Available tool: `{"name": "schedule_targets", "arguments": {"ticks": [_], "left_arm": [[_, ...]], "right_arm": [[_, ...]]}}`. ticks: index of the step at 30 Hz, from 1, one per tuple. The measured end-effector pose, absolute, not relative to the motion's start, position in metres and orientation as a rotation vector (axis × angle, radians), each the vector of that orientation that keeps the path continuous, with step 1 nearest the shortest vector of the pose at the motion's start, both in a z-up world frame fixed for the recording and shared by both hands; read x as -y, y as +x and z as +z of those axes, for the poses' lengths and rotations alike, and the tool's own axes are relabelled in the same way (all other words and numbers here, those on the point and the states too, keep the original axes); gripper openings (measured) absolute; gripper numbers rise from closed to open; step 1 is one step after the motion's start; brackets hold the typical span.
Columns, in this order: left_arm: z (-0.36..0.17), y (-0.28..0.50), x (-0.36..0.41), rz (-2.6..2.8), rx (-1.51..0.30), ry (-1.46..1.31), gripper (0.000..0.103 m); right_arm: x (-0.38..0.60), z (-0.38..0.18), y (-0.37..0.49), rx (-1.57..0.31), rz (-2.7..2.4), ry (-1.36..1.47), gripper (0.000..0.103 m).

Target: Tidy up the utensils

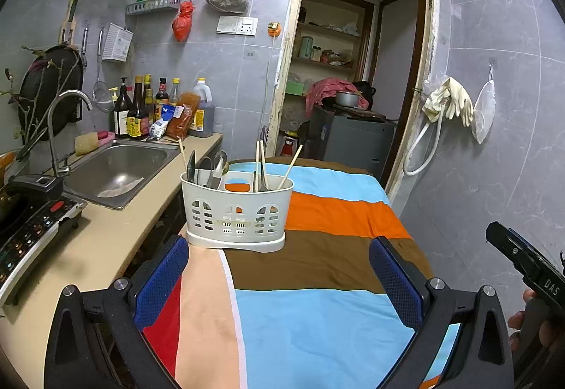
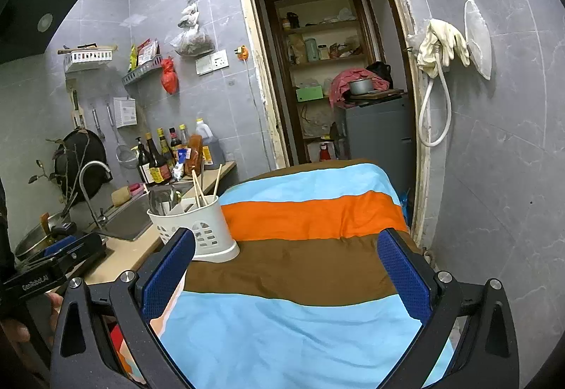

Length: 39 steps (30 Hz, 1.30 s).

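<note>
Both the left gripper and right gripper hover empty, fingers apart, short of the white utensil caddy; utensils appear sorted already, so the next move looks like withdrawal.

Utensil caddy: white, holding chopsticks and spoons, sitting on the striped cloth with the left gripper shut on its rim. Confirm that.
One detail is wrong. The left gripper is open and holds nothing; the left wrist view shows it short of the utensil caddy. The rest holds: the caddy is white, holds chopsticks and spoons, and sits on the striped cloth.
</note>
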<state>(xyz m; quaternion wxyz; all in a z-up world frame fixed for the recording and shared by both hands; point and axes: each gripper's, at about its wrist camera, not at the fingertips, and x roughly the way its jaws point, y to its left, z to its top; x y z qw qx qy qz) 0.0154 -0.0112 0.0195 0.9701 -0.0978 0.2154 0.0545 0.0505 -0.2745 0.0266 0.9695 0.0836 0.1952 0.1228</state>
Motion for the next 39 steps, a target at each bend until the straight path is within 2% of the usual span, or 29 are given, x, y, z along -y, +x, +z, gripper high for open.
{"name": "schedule_targets", "arguments": {"ticks": [39], "left_arm": [[0.016, 0.026, 0.011, 0.121, -0.441, -0.189, 0.102]], "right_arm": [[0.272, 0.023, 0.052, -0.408, 0.245, 0.174, 0.101]]}}
